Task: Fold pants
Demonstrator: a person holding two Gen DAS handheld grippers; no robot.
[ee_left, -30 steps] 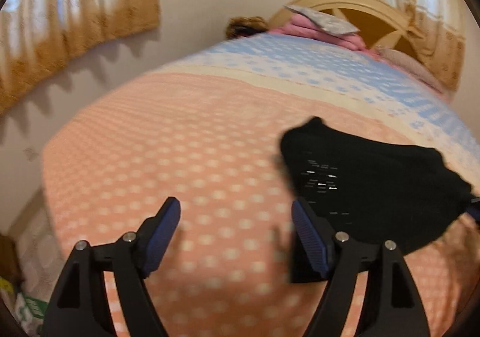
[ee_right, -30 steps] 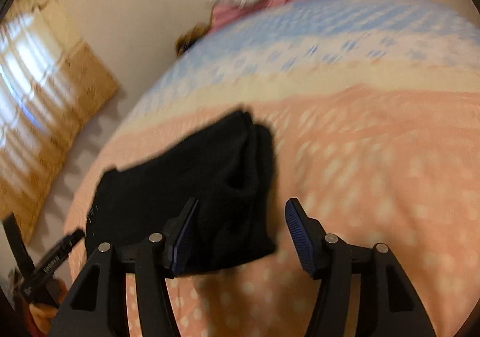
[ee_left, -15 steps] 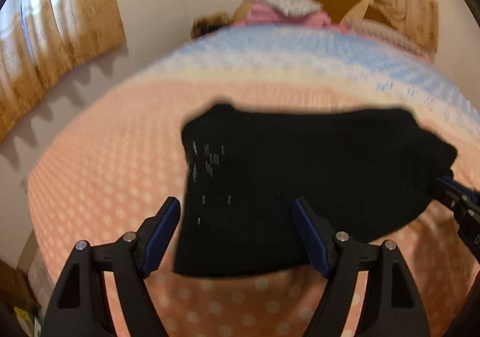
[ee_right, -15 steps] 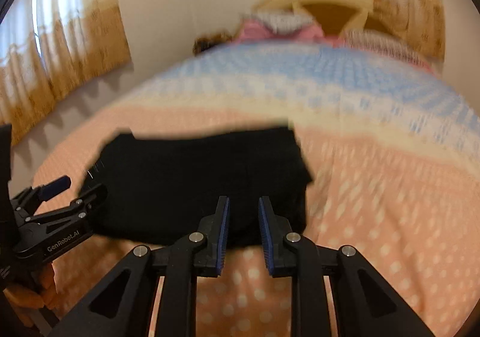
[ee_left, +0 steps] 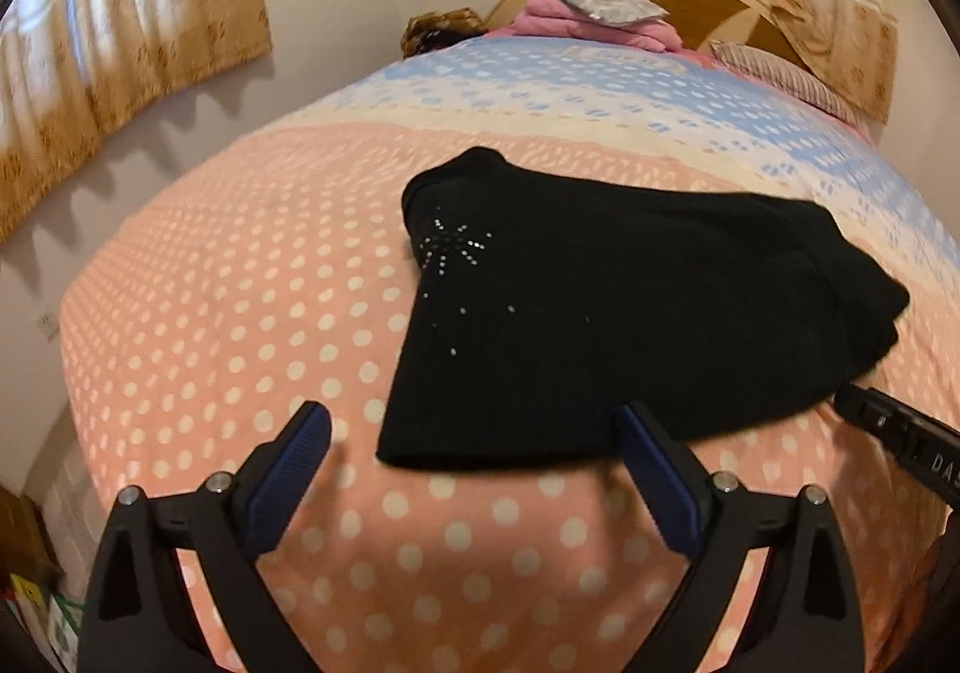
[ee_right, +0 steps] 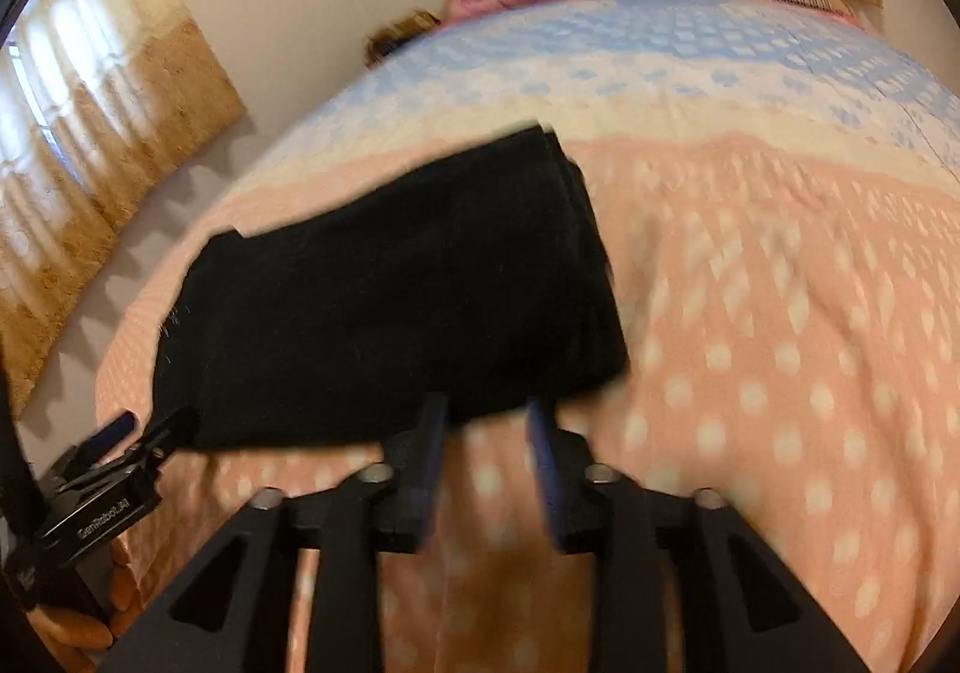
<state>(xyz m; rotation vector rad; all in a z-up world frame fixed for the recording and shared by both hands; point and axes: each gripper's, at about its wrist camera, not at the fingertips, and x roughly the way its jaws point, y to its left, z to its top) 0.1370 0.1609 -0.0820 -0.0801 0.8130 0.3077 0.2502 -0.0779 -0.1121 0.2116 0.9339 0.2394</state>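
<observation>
Left gripper (ee_left: 471,445): jaws have just opened wider and stand well apart, nothing between the pads. The near hem of the black pants (ee_left: 630,313) lies just ahead of the fingertips, offset toward its right finger, not touched.

Right gripper (ee_right: 486,427): jaws closed to a narrow gap half a second back and have just been reopening. They now stand partly apart at the near right corner of the pants (ee_right: 390,301); the fingertips overlap the hem in its view, but that frame is blurred, so I can't tell whether cloth sits between the pads.

Since a second ago both views have swung so the pants sit squarely ahead of both grippers; they were off to one side then. Pants lie flat on the pink dotted bedspread (ee_left: 240,283) as a compact, already-doubled rectangle.

My read: neither gripper has a hold right now. Either the fold is nearly finished or they're lining up on the near edge for one more fold away from the grippers.
</observation>
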